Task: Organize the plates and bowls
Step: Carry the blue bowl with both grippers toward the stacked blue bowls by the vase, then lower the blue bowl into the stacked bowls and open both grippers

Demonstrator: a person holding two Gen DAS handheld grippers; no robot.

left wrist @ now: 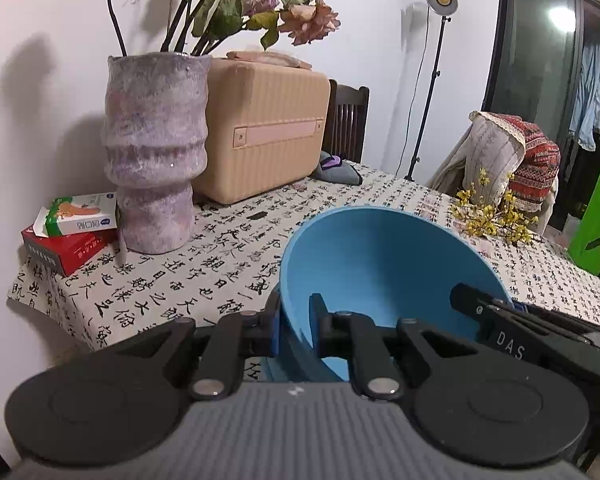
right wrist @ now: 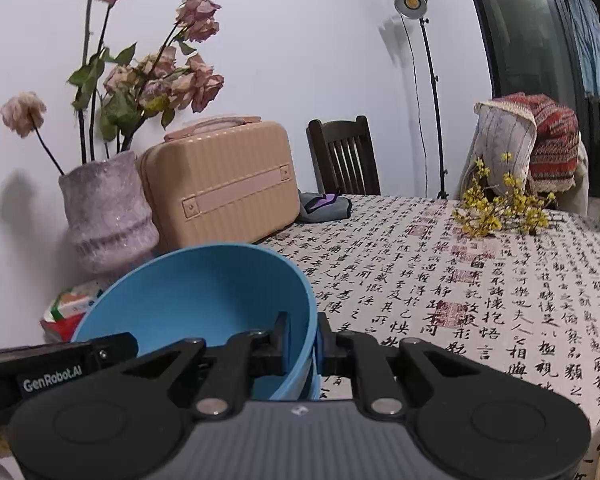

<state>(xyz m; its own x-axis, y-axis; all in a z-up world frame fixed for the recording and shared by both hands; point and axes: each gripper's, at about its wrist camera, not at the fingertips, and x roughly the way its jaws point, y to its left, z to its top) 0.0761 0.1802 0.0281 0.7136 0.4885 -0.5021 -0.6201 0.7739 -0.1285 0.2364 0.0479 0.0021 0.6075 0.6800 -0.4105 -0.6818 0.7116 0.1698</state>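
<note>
A blue bowl (left wrist: 384, 268) hangs tilted just above the calligraphy tablecloth (left wrist: 220, 264), held from both sides. My left gripper (left wrist: 298, 330) is shut on the bowl's left rim, one finger inside and one outside. My right gripper (right wrist: 302, 346) is shut on the opposite rim of the same blue bowl (right wrist: 204, 292), again with the wall between its pads. The right gripper's black body (left wrist: 512, 328) shows at the bowl's right edge in the left wrist view; the left gripper's body (right wrist: 56, 364) shows at the lower left in the right wrist view. No plate is in sight.
A mottled purple vase (left wrist: 156, 148) of dried flowers stands at the table's far left, beside a tan case (left wrist: 264, 128). Red and green boxes (left wrist: 72, 236) lie by the vase. Yellow blossoms (right wrist: 496, 208), a grey pouch (right wrist: 324, 204), chairs (right wrist: 346, 156) and a lamp stand (right wrist: 428, 92) lie beyond.
</note>
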